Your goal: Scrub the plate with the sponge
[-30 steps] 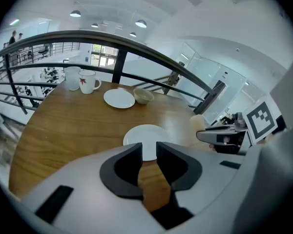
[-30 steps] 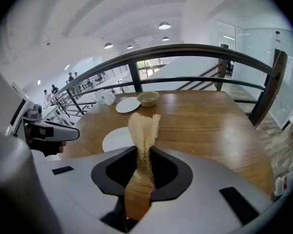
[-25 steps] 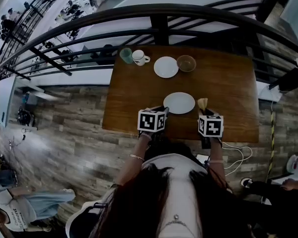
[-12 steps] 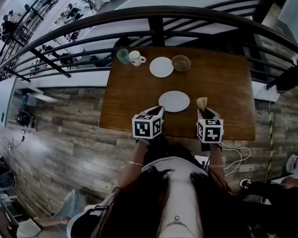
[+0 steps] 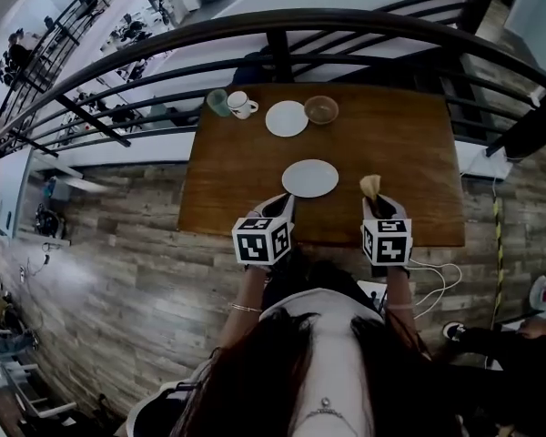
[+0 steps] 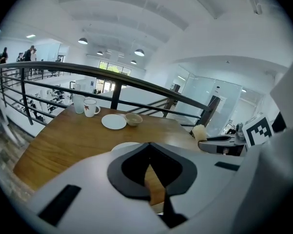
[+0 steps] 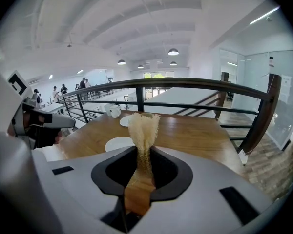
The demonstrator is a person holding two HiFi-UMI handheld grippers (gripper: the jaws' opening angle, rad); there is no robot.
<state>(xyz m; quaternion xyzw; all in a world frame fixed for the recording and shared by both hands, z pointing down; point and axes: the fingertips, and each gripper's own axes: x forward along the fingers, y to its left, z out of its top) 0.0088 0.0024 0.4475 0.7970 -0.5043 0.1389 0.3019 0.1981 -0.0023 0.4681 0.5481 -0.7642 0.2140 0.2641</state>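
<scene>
A white plate point(image 5: 310, 177) lies on the wooden table point(image 5: 409, 144) near its front edge; it also shows in the left gripper view point(image 6: 123, 146) and the right gripper view point(image 7: 118, 143). My left gripper point(image 5: 283, 204) hovers just short of the plate's near-left rim. Its jaws point(image 6: 149, 164) have just closed and are shut with nothing between them. My right gripper point(image 5: 377, 204) is to the right of the plate, shut on a yellow fibrous sponge point(image 5: 370, 186) that sticks up from the jaws point(image 7: 143, 126). The sponge is above the table, clear of the plate.
At the table's far side stand a second white plate point(image 5: 286, 118), a brown bowl point(image 5: 321, 109), a white mug point(image 5: 240, 105) and a green cup point(image 5: 218, 101). A dark metal railing point(image 5: 282, 25) runs just beyond the far edge. A white cable point(image 5: 437, 280) lies on the floor at the right.
Both grippers have drawn back from the plate toward the person and lifted a little. The sponge stays in the right jaws.
</scene>
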